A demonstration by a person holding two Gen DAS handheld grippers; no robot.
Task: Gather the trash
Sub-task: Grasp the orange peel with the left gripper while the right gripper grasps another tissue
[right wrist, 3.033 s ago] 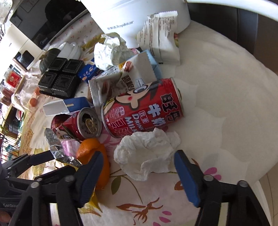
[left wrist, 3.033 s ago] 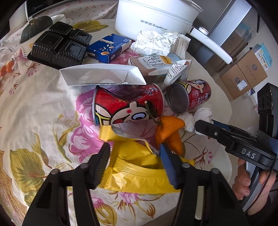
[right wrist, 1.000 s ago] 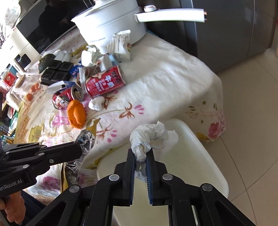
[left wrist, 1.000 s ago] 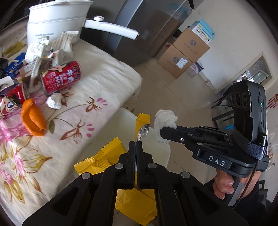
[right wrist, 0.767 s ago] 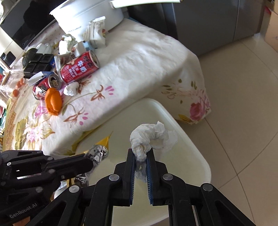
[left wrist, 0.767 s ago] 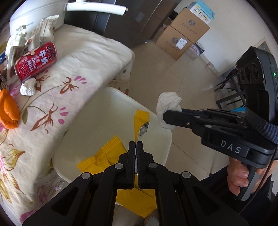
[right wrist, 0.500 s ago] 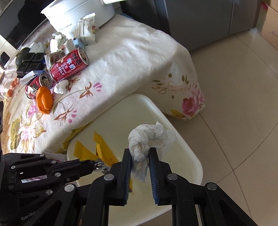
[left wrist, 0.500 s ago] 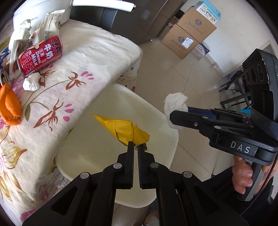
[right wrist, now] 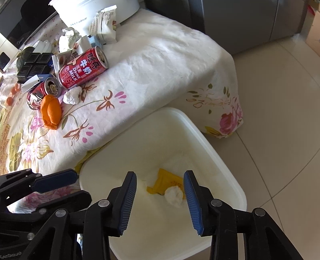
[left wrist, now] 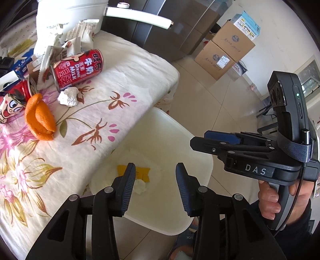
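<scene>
Both grippers hang over the bin with nothing in them: my left gripper (left wrist: 155,179) has its jaws spread wide, and my right gripper (right wrist: 160,197) is spread just as wide, the blue pads bare and touching nothing. Beneath them the white bin (right wrist: 230,166) stands on the tiled floor (right wrist: 280,100), pressed up against the hanging edge of the tablecloth (right wrist: 160,56). That flowered cloth covers the table, where a white pot (left wrist: 66,6) with a long handle sits at the far end. Down in the bin lie the yellow wrapper (right wrist: 167,183) and, on its near corner, the tissue wad (right wrist: 174,195); through the left camera the same wrapper (left wrist: 143,174) and wad (left wrist: 140,187) show just beside my left finger pad. More trash remains on the cloth, well apart from both grippers: a red milk can (right wrist: 84,69) lying on its side, a second can (right wrist: 43,92) lying with its open end toward the first, an orange peel (right wrist: 50,114) just before it, and a small tissue ball (right wrist: 72,96) touching the first can. Behind the cans sit torn snack packets (right wrist: 104,28) and a black tray (right wrist: 33,67). Cardboard boxes (left wrist: 224,52) are stacked on the floor by the wall.
</scene>
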